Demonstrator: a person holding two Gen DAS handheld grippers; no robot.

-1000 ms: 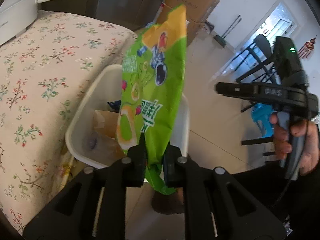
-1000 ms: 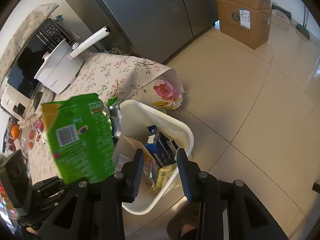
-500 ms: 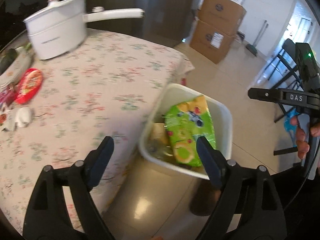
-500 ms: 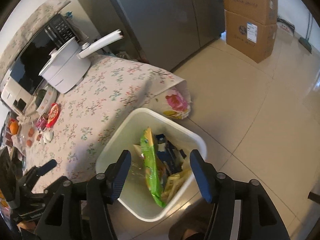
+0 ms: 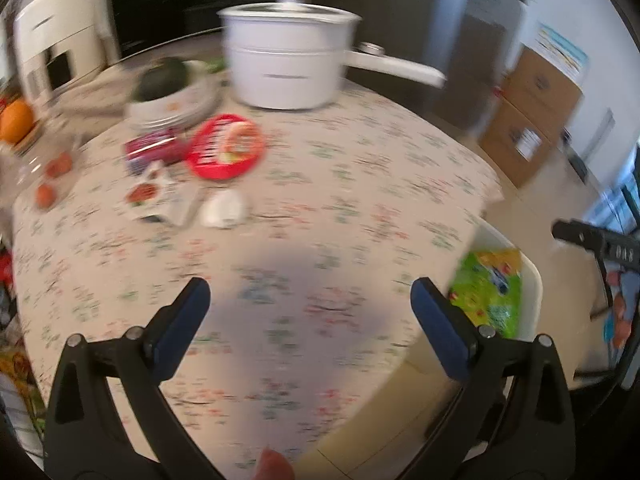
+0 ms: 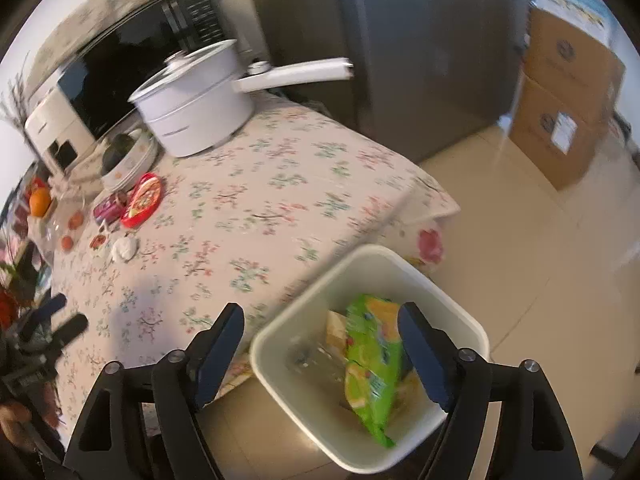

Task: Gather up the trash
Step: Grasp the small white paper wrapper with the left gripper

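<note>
green bag (image 6: 372,356) now dropped in bin (image 6: 280,340) | left gripper (image 5: 310,312) and right gripper (image 6: 320,344) jaws wide open, empty | left has swung to desk (image 5: 320,184) | more trash there: red lid (image 5: 226,146)

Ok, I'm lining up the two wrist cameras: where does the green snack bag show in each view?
Left wrist: the green snack bag lies in the white bin at the right edge, just beyond the left claw's right finger.
Right wrist: the bag stands in the bin at lower centre, between the right claw's open fingers.
Shared landmark: the white pot on the floral tablecloth.
</note>
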